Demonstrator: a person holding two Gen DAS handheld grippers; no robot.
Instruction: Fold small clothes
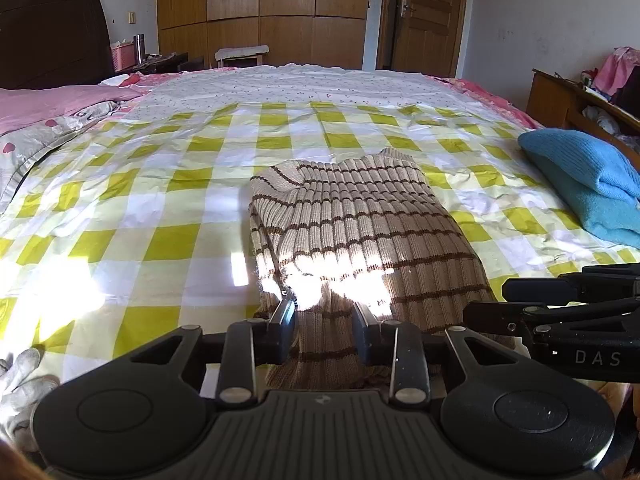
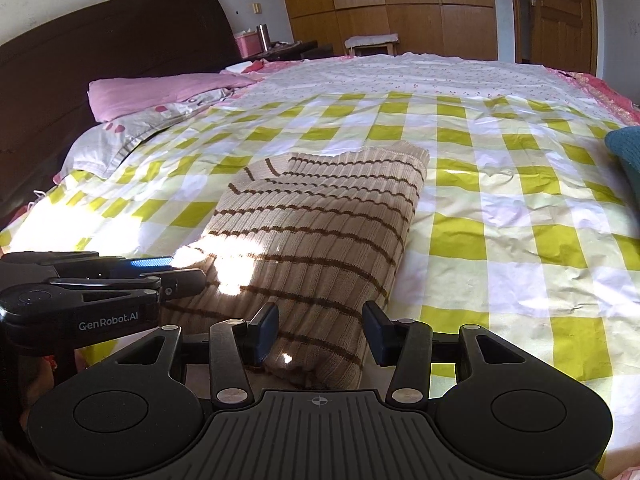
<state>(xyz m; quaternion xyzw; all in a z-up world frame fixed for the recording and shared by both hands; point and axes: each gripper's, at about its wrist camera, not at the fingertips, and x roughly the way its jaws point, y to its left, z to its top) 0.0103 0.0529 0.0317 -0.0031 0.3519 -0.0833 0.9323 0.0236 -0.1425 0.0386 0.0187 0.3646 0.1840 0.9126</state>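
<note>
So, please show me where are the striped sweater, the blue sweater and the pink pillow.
striped sweater (image 1: 360,216), left wrist view, middle of ribbed top layer
blue sweater (image 1: 588,176), left wrist view, upper fold
pink pillow (image 2: 160,92), right wrist view, top face

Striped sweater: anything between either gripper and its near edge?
Nothing visible. The striped sweater lies on the checked sheet, its near end between the open fingers of the left gripper and of the right gripper. The folded blue garment lies apart, off to the right.
</note>
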